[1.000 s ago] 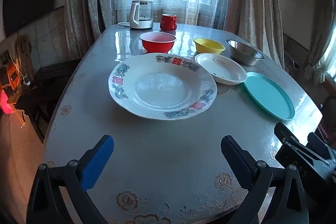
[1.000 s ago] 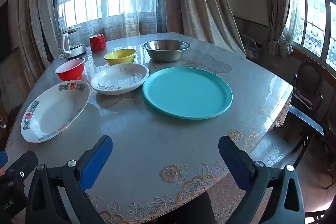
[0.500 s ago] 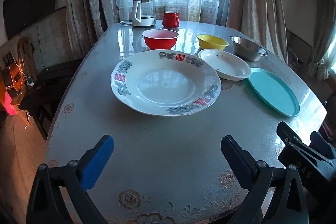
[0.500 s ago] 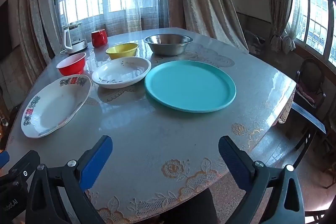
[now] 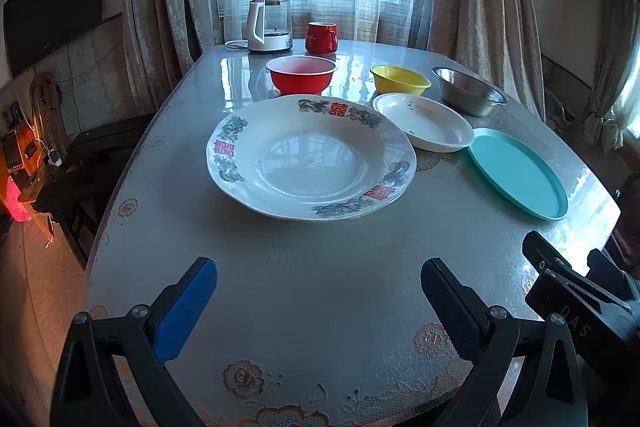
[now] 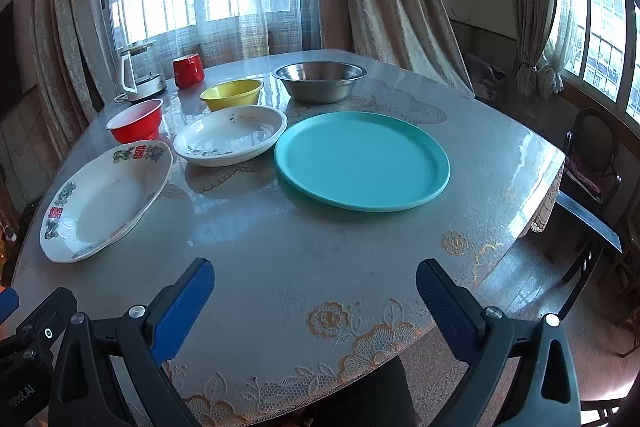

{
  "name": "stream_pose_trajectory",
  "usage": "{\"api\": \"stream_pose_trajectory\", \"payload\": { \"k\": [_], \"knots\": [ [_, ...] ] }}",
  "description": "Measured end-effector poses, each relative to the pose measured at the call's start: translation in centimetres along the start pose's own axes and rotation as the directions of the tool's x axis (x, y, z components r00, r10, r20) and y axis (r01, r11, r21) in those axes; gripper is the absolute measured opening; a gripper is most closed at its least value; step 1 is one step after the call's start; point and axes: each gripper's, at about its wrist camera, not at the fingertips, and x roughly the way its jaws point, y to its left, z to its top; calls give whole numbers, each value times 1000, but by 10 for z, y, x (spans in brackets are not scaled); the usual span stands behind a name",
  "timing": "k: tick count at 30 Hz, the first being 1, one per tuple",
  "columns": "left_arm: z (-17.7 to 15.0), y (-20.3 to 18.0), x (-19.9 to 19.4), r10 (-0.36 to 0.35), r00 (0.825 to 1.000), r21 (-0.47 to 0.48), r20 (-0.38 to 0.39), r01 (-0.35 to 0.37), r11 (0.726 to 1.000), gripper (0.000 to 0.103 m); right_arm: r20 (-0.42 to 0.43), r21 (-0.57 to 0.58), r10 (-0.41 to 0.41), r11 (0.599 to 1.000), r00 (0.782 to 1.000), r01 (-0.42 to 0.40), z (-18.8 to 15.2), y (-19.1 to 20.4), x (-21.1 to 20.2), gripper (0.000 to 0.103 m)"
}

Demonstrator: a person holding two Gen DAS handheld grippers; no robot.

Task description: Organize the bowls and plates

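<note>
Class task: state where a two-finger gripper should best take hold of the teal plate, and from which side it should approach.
Probably the near rim of the teal plate, approached low from the table's near edge by the open right gripper. The plate lies flat and apart from the other dishes; its thin raised lip is the only part the jaws could close on.

The table carries plates, bowls, kettle, mug.
</note>
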Motion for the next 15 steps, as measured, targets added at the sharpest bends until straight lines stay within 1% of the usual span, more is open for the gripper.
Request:
{"api": "stream_pose_trajectory", "payload": {
  "k": [15],
  "knots": [
    [-1, -3, 0, 0, 1000, 11, 0, 0, 1000, 103, -8, 9, 6, 1000, 1000, -6, 1, -4, 0, 103]
  ]
}}
